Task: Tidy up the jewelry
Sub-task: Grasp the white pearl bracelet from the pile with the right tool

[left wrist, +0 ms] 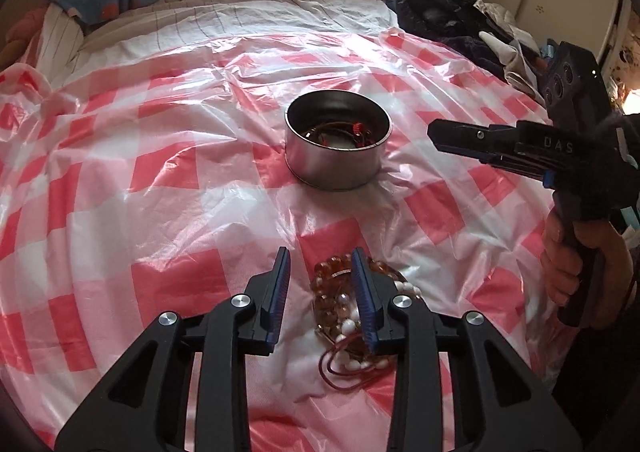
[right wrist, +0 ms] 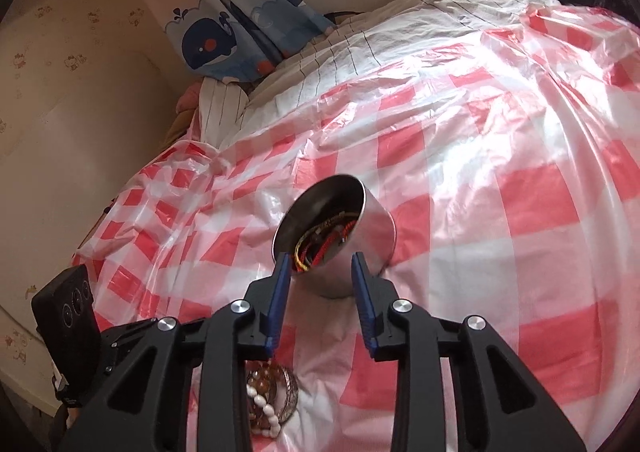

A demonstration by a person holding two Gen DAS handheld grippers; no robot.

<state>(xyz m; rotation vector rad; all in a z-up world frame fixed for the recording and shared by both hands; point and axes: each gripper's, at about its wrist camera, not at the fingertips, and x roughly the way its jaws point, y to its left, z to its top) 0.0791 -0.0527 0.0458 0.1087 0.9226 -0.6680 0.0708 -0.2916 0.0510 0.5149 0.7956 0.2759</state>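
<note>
Bracelets: we see a heap of amber and white beads with a dark red cord, on the checked plastic sheet over the bed.
Left gripper: fingers apart over the heap, holding nothing.
Tin: round, metal, cords inside.
Right gripper: our fingers spread, empty, near the tin.

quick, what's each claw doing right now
Left claw: open, empty, over the bead bracelets.
Right claw: open, empty, near the metal tin.
</note>
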